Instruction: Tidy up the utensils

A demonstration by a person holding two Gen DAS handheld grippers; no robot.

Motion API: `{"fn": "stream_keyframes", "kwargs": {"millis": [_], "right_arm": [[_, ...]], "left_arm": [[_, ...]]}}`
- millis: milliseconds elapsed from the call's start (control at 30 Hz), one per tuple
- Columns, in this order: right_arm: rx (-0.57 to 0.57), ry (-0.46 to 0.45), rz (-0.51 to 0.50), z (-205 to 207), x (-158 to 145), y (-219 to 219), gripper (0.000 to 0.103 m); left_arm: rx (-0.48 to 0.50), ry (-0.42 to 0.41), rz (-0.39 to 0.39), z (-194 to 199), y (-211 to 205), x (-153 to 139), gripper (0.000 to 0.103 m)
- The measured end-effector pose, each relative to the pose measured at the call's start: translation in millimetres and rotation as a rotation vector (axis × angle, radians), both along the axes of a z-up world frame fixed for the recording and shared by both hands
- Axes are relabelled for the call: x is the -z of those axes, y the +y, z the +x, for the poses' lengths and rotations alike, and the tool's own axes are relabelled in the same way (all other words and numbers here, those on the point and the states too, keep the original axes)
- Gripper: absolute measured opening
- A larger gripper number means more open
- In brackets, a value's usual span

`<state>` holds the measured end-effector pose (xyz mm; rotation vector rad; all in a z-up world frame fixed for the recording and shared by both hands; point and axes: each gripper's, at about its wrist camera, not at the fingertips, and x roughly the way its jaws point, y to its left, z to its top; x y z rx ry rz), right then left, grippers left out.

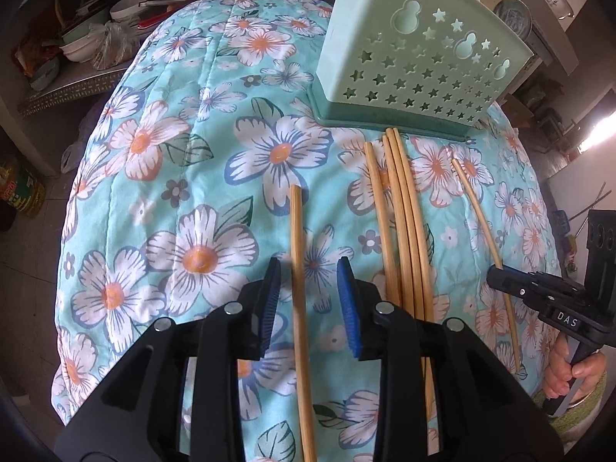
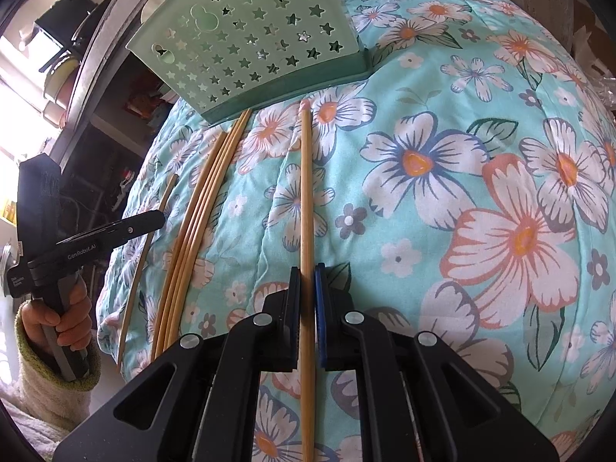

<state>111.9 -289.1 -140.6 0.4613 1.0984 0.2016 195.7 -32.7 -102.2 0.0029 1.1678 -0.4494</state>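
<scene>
Several bamboo chopsticks lie on a floral cloth. In the left wrist view my left gripper (image 1: 308, 269) is open, its blue pads on either side of one lone chopstick (image 1: 298, 261) without touching it. A bundle of chopsticks (image 1: 404, 215) lies to its right, and one more (image 1: 485, 242) further right. In the right wrist view my right gripper (image 2: 308, 273) is shut on a single chopstick (image 2: 306, 192). The bundle (image 2: 200, 215) lies to its left. A pale green utensil holder with star holes (image 1: 419, 61) (image 2: 246, 46) stands at the far end of the chopsticks.
The floral quilted cloth (image 1: 184, 177) (image 2: 481, 177) covers a rounded surface that drops off at the sides. Shelves with bowls and bags (image 1: 88, 46) stand at the back left. Each view shows the other hand-held gripper at its edge (image 1: 546, 296) (image 2: 77, 246).
</scene>
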Motion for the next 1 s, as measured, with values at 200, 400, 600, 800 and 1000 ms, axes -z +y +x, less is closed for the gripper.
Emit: {"fn": "stream_keyframes", "kwargs": {"millis": [200, 400, 600, 800, 1000], "right_arm": [[0.0, -0.002, 0.001, -1.5, 0.3, -1.5, 0.008], [0.002, 0.0, 0.002, -2.2, 0.1, -1.6, 0.008], [-0.009, 0.002, 0.016, -1.7, -1.4, -1.4, 0.017], [-0.019, -0.029, -0.048, 2.5, -13.9, 7.9, 0.04], [-0.006, -0.03, -0.072, 13.4, -17.2, 10.0, 0.041]], "left_arm": [[-0.004, -0.008, 0.024, 14.4, -4.6, 7.5, 0.027], [0.002, -0.042, 0.053, 21.3, -14.6, 8.5, 0.023], [-0.009, -0.058, 0.048, 21.2, -13.8, 8.7, 0.012], [-0.019, -0.053, 0.034, 28.7, -5.6, 14.0, 0.008], [-0.018, -0.064, 0.038, 26.5, -5.5, 13.7, 0.008]]}}
